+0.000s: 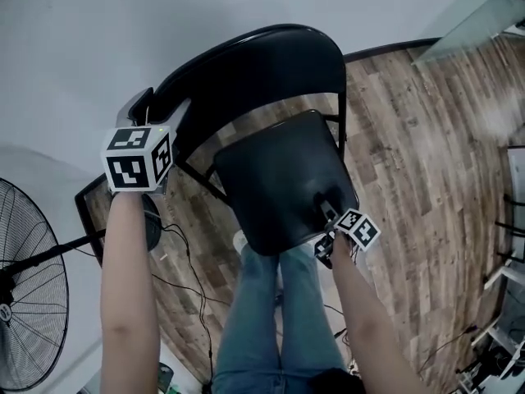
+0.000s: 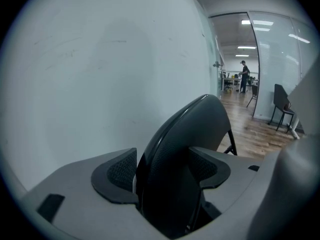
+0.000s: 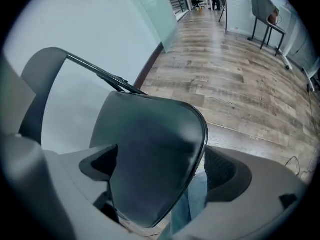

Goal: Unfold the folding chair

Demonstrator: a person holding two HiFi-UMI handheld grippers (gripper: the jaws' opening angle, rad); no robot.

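A black folding chair stands against the white wall, with its curved backrest [image 1: 254, 72] above its seat [image 1: 283, 179]. My left gripper [image 1: 152, 105] is shut on the backrest's left edge. In the left gripper view the backrest [image 2: 175, 149] fills the space between both pads [image 2: 117, 171] of the gripper [image 2: 160, 171]. My right gripper [image 1: 326, 208] is at the seat's front edge. In the right gripper view that gripper [image 3: 160, 169] has the seat [image 3: 150, 154] tilted between its jaws. A gap shows between the seat's rim and the right pad [image 3: 222, 169].
A standing fan [image 1: 29, 286] is at the left, with cables [image 1: 189, 261] across the wood floor. The person's jeans-clad legs [image 1: 271, 318] are just below the seat. Another chair [image 2: 282, 106] and a glass partition [image 1: 484, 15] lie to the right.
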